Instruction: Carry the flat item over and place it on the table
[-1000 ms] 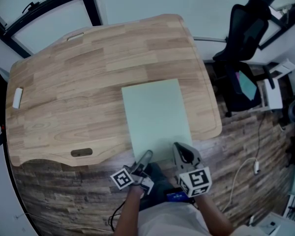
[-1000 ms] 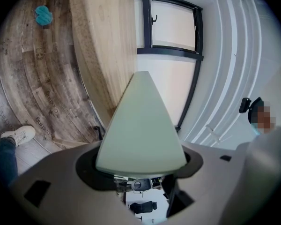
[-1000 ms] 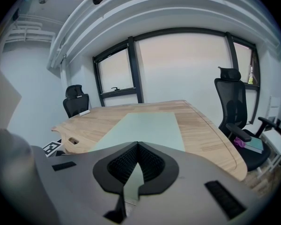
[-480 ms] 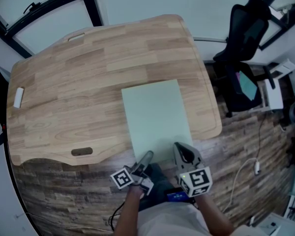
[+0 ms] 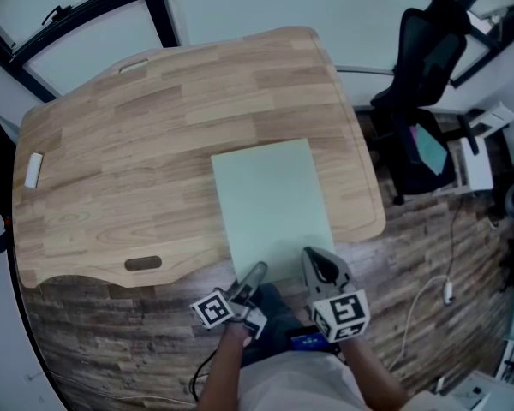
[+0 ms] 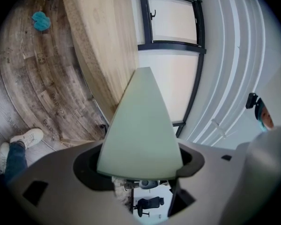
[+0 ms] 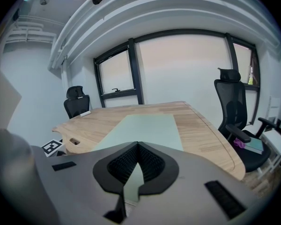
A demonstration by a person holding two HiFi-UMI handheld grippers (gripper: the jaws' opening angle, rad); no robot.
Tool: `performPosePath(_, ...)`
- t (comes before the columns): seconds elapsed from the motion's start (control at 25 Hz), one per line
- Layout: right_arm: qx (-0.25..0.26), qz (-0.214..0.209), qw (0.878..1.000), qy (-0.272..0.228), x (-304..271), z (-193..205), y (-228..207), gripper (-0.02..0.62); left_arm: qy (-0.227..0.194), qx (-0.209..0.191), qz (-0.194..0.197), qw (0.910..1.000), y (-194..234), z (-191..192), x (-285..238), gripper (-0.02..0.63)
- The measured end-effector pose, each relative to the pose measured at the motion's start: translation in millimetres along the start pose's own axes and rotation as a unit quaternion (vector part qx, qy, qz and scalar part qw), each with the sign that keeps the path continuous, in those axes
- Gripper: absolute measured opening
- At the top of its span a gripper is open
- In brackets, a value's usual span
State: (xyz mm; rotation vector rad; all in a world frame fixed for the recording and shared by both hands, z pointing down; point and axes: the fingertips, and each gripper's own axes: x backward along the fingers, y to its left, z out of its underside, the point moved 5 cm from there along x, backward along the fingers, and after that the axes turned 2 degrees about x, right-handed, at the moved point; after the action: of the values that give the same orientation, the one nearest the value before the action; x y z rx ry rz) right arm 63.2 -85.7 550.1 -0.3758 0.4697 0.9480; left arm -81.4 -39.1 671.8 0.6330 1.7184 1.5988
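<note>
the pale green sheet [image 5: 272, 208] lies flat on the wooden table [image 5: 137, 144], right of the middle, its long sides running away from the person and its near short edge at the table's front rim, where both tongs meet it. the left gripper [image 5: 255, 274] is at the sheet's near left corner, rolled onto its side. its jaws stand apart and have just been opening; in the left gripper view the sheet's edge sits between them, with daylight showing past the pads, so it looks let go rather than pinched. the right gripper [image 5: 319, 264] is at the near right corner, angled down toward the tabletop. in the right gripper view its ribbed pads come together on a thin strip of the sheet, so that one is clenched on the sheet's edge. the two grippers sit near each other, side by side, just in front of the person's body. out on the table, a small white object [image 5: 31, 169] lies by the far left edge, well apart from the sheet, and a dark oval slot [image 5: 142, 265] is cut near the front rim, left of the sheet. a black office chair [image 5: 424, 101] stands on the plank floor [image 5: 103, 349] to the right of the table.
</note>
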Motion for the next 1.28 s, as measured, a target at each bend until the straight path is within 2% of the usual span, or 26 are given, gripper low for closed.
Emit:
performPosePath(0.16,0.007,0.004,1.0,-0.006,1.5,1.5,-1.7,-0.008,0.004,-0.064,-0.035,0.9973,-4.4,-7.0,2.0,0.337)
performPosePath(0.32,0.011,0.007,1.0,-0.012,3.8,1.5,-1.4,-0.008,-0.004,-0.061,-0.022,0.9979,-5.7,-4.7,-1.4,0.349)
performPosePath(0.44,0.009,0.006,1.0,-0.001,6.4,1.4,1.0,-0.008,-0.006,-0.065,-0.032,0.9974,-5.4,-5.5,-1.2,0.351)
performPosePath(0.6,0.011,0.004,1.0,-0.011,8.1,-2.9,2.2,-0.008,-0.006,-0.075,-0.05,0.9959,-5.0,-6.6,-0.1,0.36)
performPosePath(0.84,0.009,0.003,1.0,-0.011,12.4,-4.4,5.5,-0.008,-0.002,-0.123,-0.094,0.988,-6.5,-9.6,2.1,0.382)
performPosePath(1.08,0.013,0.006,1.0,-0.011,16.9,-4.3,6.5,-0.008,-0.001,-0.136,-0.117,0.9838,-7.7,-11.3,3.9,0.388)
performPosePath(1.28,0.018,0.012,0.999,-0.03,19.8,-7.3,4.0,-0.008,0.004,-0.173,-0.154,0.9728,-4.6,-13.9,7.6,0.397)
